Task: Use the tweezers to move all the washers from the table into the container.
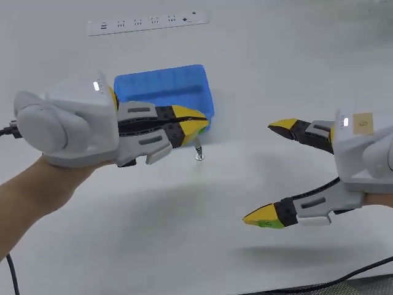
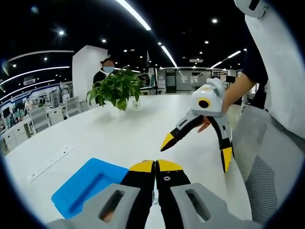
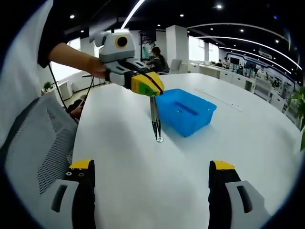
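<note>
**One washer (image 3: 159, 139) at the tweezers' (image 3: 155, 119) tip, just beside the blue container (image 1: 163, 89)**

The left gripper (image 1: 201, 125) has its jaws pressed together on the upper end of the metal tweezers, which hang nearly upright with their points down at the white table (image 1: 184, 233). A small ring-shaped washer sits right at those points. Whether it is pinched or merely touched cannot be told. The tweezers stand just off the container's near corner, outside its rim, and the left gripper's yellow tips overlap that corner in the head view.

The right gripper (image 1: 261, 172) hovers well apart to the right with its jaws spread wide and nothing between them. A broad bare stretch of tabletop lies between the two grippers and in front of the container.

A white power strip (image 1: 147, 23) lies beyond the container's far wall, with clear surface between them. At the lower right of the head view the table's near edge shows, and a dark cable (image 1: 331, 283) runs along it.
</note>
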A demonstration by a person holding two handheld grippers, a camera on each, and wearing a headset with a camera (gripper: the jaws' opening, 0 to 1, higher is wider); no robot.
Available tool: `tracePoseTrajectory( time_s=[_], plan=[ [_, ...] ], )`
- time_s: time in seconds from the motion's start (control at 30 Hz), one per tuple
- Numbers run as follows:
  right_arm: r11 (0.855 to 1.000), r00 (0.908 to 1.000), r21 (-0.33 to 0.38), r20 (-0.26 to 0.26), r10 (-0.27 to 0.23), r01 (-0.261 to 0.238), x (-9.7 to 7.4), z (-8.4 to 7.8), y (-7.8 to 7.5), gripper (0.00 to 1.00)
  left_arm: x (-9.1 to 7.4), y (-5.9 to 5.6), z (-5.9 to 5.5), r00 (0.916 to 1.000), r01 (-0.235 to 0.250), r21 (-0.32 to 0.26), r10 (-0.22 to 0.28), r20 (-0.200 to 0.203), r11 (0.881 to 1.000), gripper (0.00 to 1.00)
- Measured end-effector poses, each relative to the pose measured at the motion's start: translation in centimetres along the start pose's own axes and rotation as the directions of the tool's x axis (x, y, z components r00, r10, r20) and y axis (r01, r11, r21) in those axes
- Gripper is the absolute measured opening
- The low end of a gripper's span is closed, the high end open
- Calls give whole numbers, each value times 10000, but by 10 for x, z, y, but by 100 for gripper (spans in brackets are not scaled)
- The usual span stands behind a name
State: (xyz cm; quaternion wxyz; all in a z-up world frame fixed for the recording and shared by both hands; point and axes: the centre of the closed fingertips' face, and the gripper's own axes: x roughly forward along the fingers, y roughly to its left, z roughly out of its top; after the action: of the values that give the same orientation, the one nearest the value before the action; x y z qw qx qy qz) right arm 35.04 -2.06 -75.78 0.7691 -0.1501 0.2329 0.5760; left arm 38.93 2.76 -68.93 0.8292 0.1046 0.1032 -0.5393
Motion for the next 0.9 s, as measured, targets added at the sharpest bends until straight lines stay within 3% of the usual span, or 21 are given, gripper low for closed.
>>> tracePoseTrajectory(
  time_s=[0.2,0.33,0.6,0.73,0.83,0.9],
  plan=[
    [10000,10000,86,78,-34,33,1,2,-1,100,3,-4,-5,9998,122,84,-121,-178,9999,4],
    [9999,10000,143,81,38,-39,2,2,1,99,2,-1,-5,9997,47,36,-46,-256,10000,4],
    [9982,9982,-103,123,590,-589,19,14,5,93,-5,0,-10,9971,159,-98,-166,-741,9998,4],
    [9963,9962,-195,242,839,-834,27,24,5,85,-6,-1,-12,9965,168,-190,-183,-816,9997,4],
    [9962,9976,-596,229,653,-638,33,29,-1,71,-6,1,-12,9965,111,-320,-138,-828,9994,4],
    [9947,9962,-631,265,828,-810,36,32,-2,65,-5,1,-12,9959,147,-308,-174,-886,9994,4]
  ],
)
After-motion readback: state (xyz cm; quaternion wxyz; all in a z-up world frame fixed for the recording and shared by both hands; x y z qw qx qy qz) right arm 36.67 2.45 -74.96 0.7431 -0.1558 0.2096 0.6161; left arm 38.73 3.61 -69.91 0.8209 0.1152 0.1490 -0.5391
